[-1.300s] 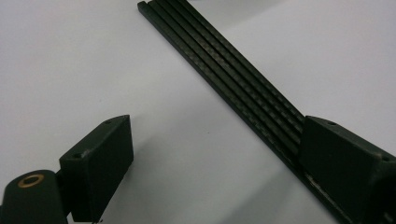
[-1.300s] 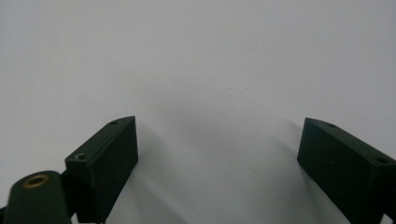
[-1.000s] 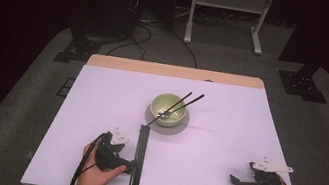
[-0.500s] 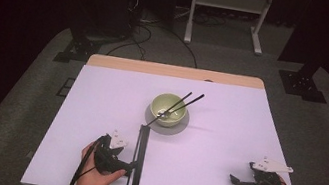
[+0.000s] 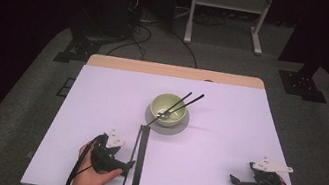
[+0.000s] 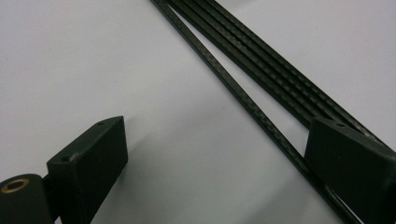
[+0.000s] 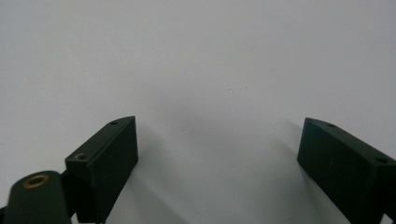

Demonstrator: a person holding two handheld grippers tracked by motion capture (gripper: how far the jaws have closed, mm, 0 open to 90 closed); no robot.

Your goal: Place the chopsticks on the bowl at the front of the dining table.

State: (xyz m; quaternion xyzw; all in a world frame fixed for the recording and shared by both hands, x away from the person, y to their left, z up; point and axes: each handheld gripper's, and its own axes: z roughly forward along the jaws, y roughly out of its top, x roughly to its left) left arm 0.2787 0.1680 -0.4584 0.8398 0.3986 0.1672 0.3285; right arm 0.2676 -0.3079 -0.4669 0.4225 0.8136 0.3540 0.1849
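Chopsticks lie at the left gripper's open jaws

Chopsticks (image 5: 138,161) lie in a dark bundle on the white table (image 5: 101,97), running from near the front edge toward the bowl (image 5: 168,108). One stick (image 5: 130,163) is angled slightly away from the rest on their left side. The left gripper (image 5: 126,163) rests on the table just left of the bundle, its tips pointing at it. In the left gripper view the jaws stand wide apart and hold nothing; the single stick (image 6: 243,95) passes between them, close under the right-hand jaw, and the other sticks (image 6: 275,70) run beside it. Another pair of chopsticks (image 5: 181,104) leans in the bowl. The right gripper (image 5: 234,181) sits well apart near the table's right front corner, jaws spread over bare surface.
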